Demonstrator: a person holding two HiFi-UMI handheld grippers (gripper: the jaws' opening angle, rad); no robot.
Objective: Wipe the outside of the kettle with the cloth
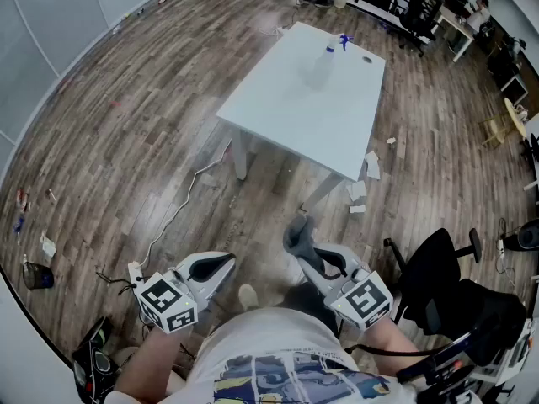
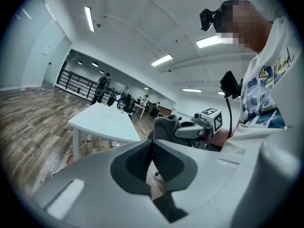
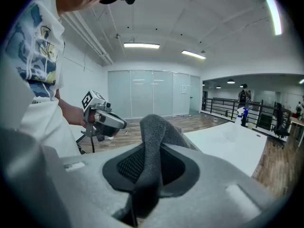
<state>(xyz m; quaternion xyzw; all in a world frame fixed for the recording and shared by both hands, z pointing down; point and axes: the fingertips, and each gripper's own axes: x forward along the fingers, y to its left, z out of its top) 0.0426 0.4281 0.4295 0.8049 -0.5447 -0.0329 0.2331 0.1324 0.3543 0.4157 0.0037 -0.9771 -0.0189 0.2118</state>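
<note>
right claw (image 3: 151, 170) clamped on soft grey fabric cloth (image 3: 156, 127), bunched fold standing up between the jaws, likely light, limp, grippy, best pinched mid-fold; left claw (image 2: 152, 161) closed, empty; white rectangular table (image 1: 286, 116) well ahead across wooden floor (image 1: 126, 141); kettle not made out.

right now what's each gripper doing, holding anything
left gripper: closed, empty
right gripper: closed on the grey cloth
</note>
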